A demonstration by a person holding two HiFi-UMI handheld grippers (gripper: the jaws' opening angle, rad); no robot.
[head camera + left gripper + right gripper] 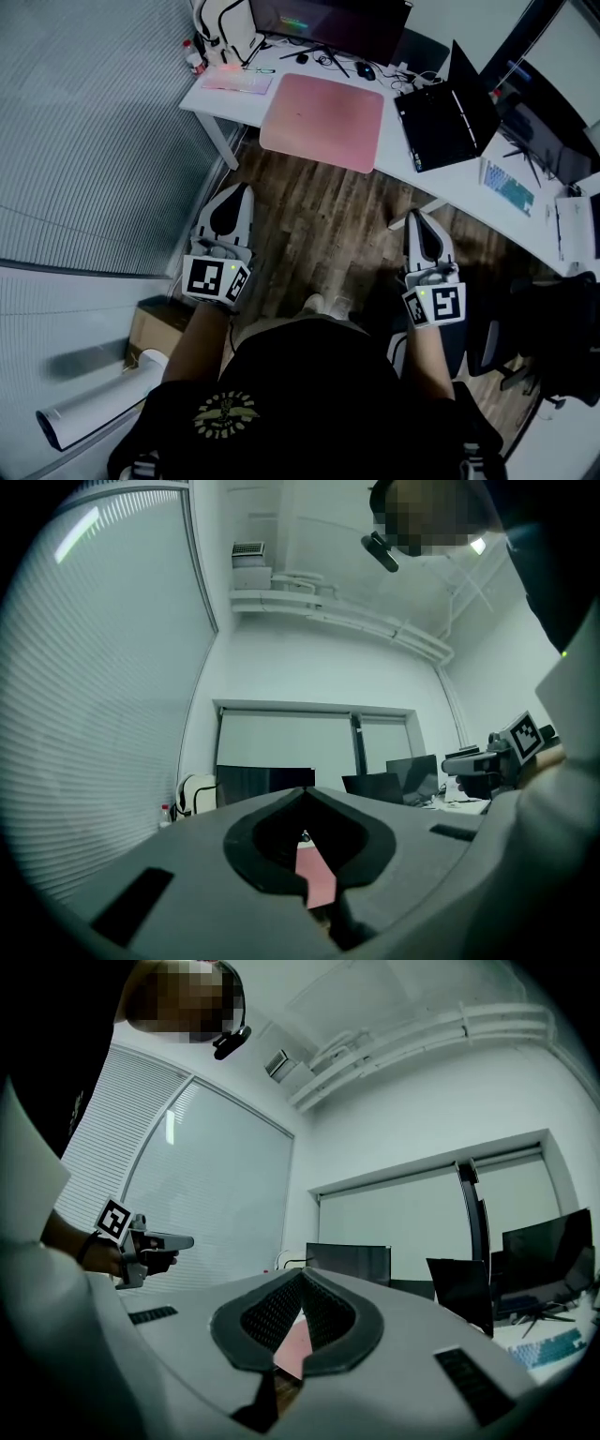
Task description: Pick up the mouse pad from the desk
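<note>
Mouse pad: flat on the desk, near edge overhanging, likely offering a lip. Your left gripper and right gripper, both closed and empty, sit well short.

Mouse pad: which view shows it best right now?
Head view: the whole pink mouse pad shows, lying flat on the white desk. The left and right gripper views each catch only a pink sliver of it past shut jaws.

pad 1 — ahead of both | grippers 2 | keyboards 2 | monitors 2 | laptop 1 | mouse 1 | bottle 1
</note>
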